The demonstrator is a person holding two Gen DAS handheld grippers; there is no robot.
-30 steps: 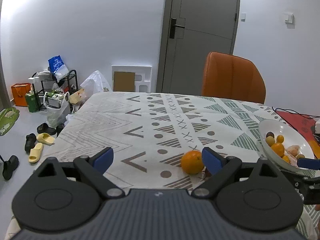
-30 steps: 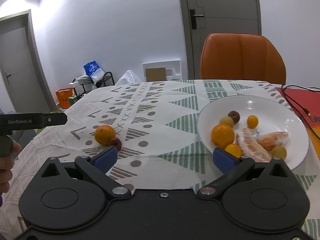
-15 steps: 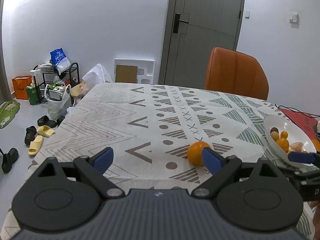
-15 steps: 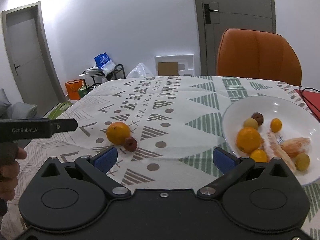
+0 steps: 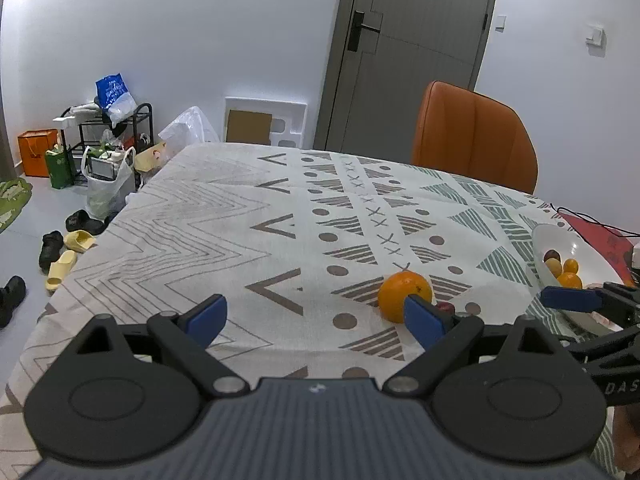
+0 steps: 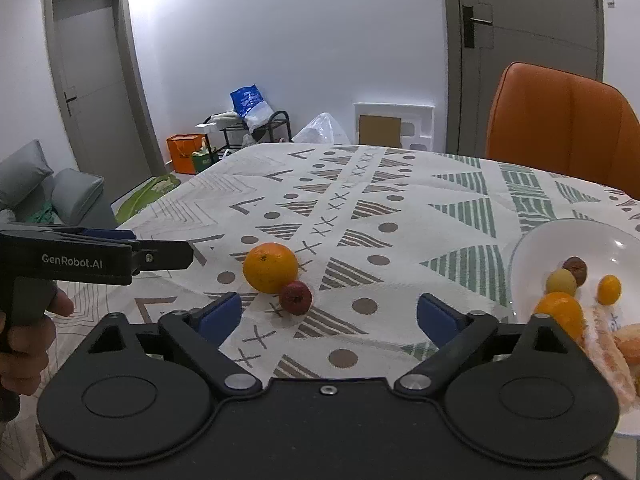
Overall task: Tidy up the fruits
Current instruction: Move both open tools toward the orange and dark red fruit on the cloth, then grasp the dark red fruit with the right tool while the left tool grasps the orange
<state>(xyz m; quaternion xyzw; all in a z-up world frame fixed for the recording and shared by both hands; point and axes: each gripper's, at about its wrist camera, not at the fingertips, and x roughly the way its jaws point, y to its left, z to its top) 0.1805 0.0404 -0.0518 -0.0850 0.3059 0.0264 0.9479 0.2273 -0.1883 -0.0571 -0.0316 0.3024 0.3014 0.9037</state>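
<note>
An orange [image 6: 271, 267] lies on the patterned tablecloth with a small dark red fruit [image 6: 295, 297] touching its near right side. In the left wrist view the same orange [image 5: 405, 296] sits just beyond my right fingertip, and the red fruit [image 5: 444, 307] peeks out behind that finger. A white bowl [image 6: 532, 252] at the right holds several fruits and peeled citrus pieces. My right gripper [image 6: 329, 314] is open and empty, the red fruit just ahead of it. My left gripper [image 5: 316, 317] is open and empty too.
An orange chair [image 6: 560, 136] stands at the table's far side. A red mat with a black cable [image 5: 600, 232] lies beyond the bowl [image 5: 568, 240]. Shoes, bags and a rack [image 5: 100, 152] clutter the floor at left. A hand [image 6: 28, 344] holds the left gripper's handle.
Both grippers have swung left and drawn back a little: the orange and red fruit now sit nearer the middle of the right wrist view, and the bowl has slid to the right edge.
</note>
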